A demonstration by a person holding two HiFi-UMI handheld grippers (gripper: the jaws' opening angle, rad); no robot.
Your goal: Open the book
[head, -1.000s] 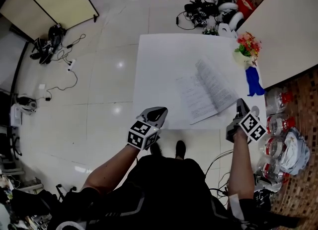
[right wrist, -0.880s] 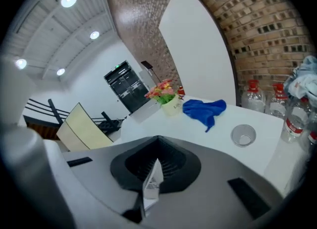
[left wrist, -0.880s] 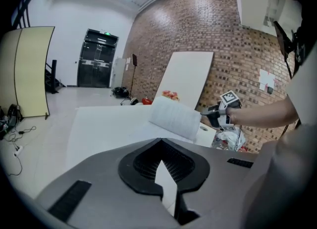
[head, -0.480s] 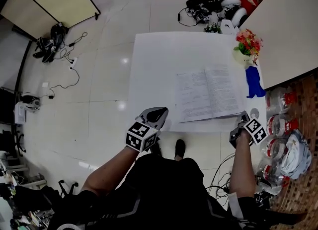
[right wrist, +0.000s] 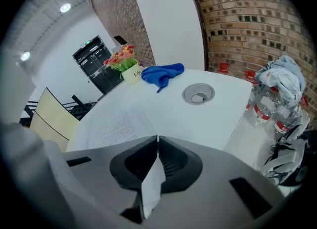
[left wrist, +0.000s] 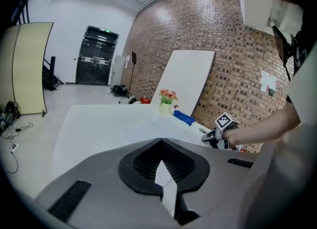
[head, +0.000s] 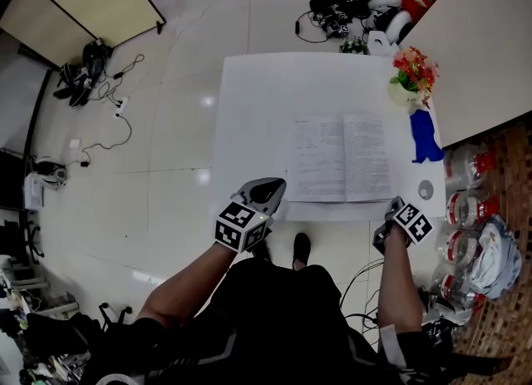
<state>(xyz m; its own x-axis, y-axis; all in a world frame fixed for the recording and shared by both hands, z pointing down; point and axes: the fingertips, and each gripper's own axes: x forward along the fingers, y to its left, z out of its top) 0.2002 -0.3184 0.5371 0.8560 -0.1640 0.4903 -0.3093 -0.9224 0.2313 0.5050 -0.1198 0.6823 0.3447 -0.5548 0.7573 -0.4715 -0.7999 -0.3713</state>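
Book [head: 341,159] open; left tongs [left wrist: 161,144], right tongs [right wrist: 157,139] closed, hovering.

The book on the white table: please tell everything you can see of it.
The book lies open and flat on the white table, near its front edge, toward the right. Two white paper pages show, filled with dark print too small to read, with a straight fold between them. Only the table touches it; the blue cloth lies apart at its right.
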